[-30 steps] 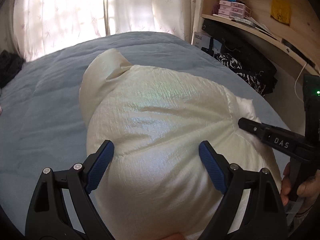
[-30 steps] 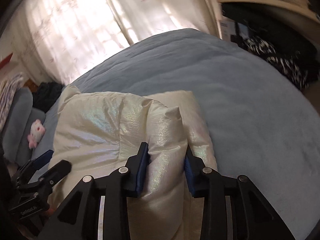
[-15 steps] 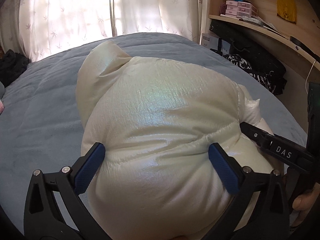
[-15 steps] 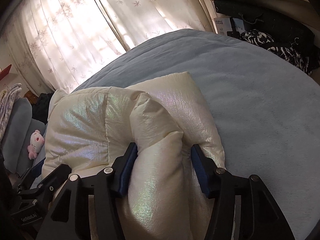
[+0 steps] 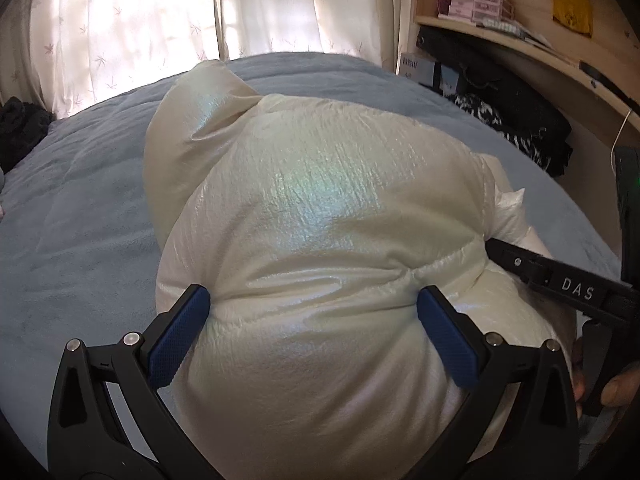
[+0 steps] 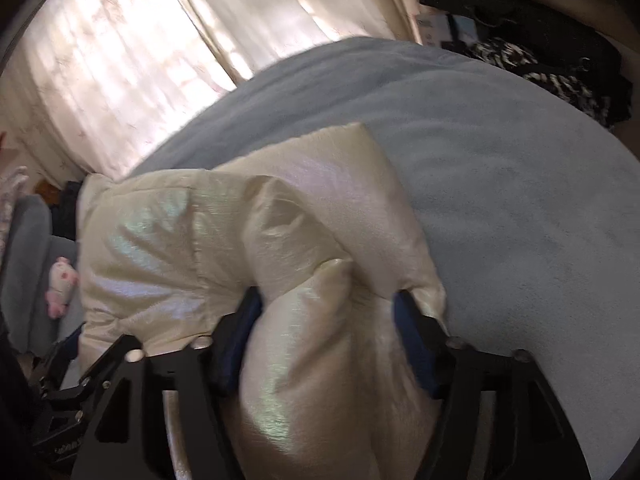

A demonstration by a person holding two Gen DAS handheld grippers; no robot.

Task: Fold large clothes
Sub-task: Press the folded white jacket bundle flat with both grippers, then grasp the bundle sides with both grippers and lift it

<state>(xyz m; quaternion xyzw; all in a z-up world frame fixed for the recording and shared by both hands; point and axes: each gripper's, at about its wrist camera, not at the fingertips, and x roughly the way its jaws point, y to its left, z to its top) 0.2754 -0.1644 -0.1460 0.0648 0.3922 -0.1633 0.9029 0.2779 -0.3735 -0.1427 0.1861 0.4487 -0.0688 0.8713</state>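
A puffy cream-white padded jacket point(image 5: 320, 220) lies bunched on the blue bed cover point(image 5: 80, 220); it also shows in the right wrist view point(image 6: 168, 240). My left gripper point(image 5: 312, 312) is open wide, its blue pads point(image 5: 176, 332) on either side of the jacket's near bulge. My right gripper point(image 6: 324, 320) is open, with a thick fold of the jacket between its fingers point(image 6: 412, 344). The right gripper's black arm also shows at the right of the left wrist view point(image 5: 560, 280), against the jacket's right side.
Bright curtains point(image 5: 160, 20) hang behind the bed. A wooden shelf point(image 5: 520, 40) with small boxes and dark clothes point(image 5: 512, 100) stands at the right. A pink soft toy point(image 6: 60, 284) lies left of the bed. The blue cover point(image 6: 520, 200) stretches to the right of the jacket.
My right gripper opened from a tight pinch to a wide spread around the fold. My left gripper opened wider and moved in over the jacket's bulge. The right view has tilted.
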